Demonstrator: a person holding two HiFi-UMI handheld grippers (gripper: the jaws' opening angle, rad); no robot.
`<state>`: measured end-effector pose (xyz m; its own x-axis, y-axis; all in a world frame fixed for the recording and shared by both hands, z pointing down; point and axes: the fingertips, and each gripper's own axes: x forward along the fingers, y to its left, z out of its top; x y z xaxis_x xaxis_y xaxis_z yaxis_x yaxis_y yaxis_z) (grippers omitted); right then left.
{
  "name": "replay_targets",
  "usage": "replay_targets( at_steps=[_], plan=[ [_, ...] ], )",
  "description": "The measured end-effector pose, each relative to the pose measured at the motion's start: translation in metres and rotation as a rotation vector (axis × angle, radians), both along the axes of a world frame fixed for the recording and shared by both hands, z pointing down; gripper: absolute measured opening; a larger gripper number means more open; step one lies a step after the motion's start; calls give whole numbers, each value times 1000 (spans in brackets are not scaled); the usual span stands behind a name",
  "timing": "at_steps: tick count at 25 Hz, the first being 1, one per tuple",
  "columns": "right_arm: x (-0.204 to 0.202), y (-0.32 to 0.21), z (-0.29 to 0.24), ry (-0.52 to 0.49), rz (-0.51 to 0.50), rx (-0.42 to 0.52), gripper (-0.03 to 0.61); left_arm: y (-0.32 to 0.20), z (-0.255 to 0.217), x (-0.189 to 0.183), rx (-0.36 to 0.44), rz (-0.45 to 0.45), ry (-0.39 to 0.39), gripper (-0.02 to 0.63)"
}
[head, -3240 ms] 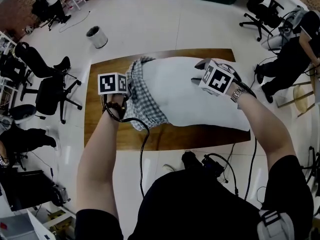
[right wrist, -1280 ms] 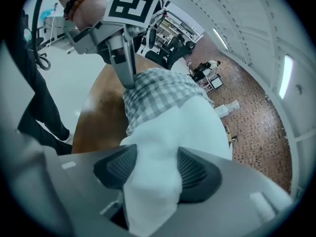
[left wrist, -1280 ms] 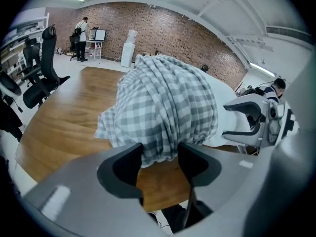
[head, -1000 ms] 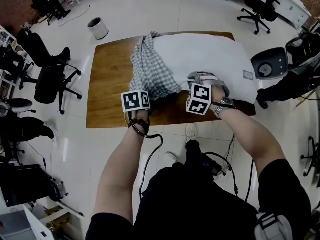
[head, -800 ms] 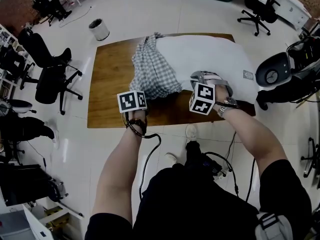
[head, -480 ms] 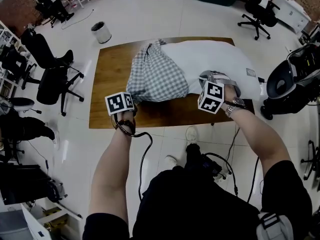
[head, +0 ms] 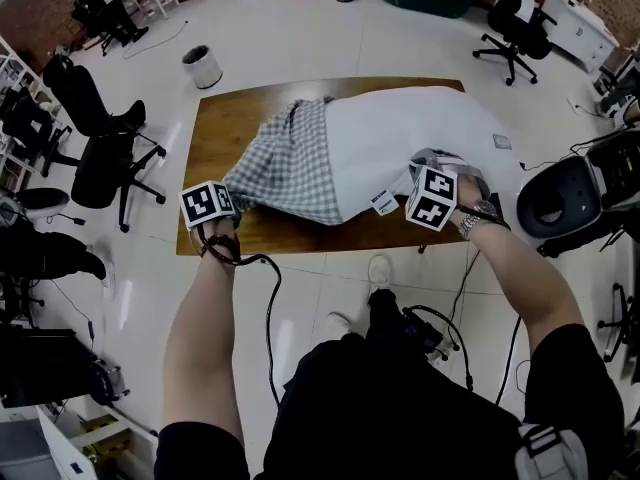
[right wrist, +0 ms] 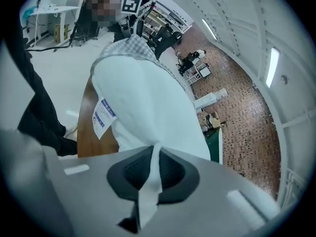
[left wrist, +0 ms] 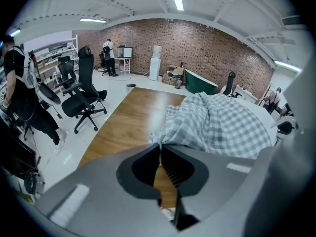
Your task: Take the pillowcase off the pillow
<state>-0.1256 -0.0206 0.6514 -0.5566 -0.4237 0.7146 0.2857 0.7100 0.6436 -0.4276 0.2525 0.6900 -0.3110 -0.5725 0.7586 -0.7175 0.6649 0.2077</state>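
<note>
At the left of the head view, the left gripper (left wrist: 160, 144) has its jaws nearly together, pinching only a thin corner of the grey-and-white checked fabric pillowcase (head: 285, 163) at their tips. The pillowcase lies bunched at the left end of the white stuffed pillow (head: 400, 133), drawn out towards that gripper across the brown wooden tabletop (head: 215, 118). With so slight a bite, a hard pull could likely slide the corner free.

The middle of the case looks gathered round the pillow's end. If it binds there, pulling may drag the whole pillow leftwards rather than strip it.

On the right, the right gripper (right wrist: 154, 154) is clamped on a fold of the pillow's white cover near its small printed label (head: 383, 201). That thin fold could slip or tear under the counter-pull, and the pillow overhanging the table's near edge might then drop.
</note>
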Motion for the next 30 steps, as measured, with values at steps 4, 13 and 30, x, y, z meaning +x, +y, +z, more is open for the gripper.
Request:
replay_targets(
  at_steps=[4, 13, 30],
  plan=[
    [4, 8, 1, 10, -5, -9, 19, 15, -5, -7, -11, -19, -7, 18],
    [8, 40, -23, 7, -62, -171, 220, 6, -16, 2, -15, 18, -44, 162],
    [-18, 47, -88, -33, -145, -302, 229, -92, -73, 39, 59, 200, -81, 182]
  ],
)
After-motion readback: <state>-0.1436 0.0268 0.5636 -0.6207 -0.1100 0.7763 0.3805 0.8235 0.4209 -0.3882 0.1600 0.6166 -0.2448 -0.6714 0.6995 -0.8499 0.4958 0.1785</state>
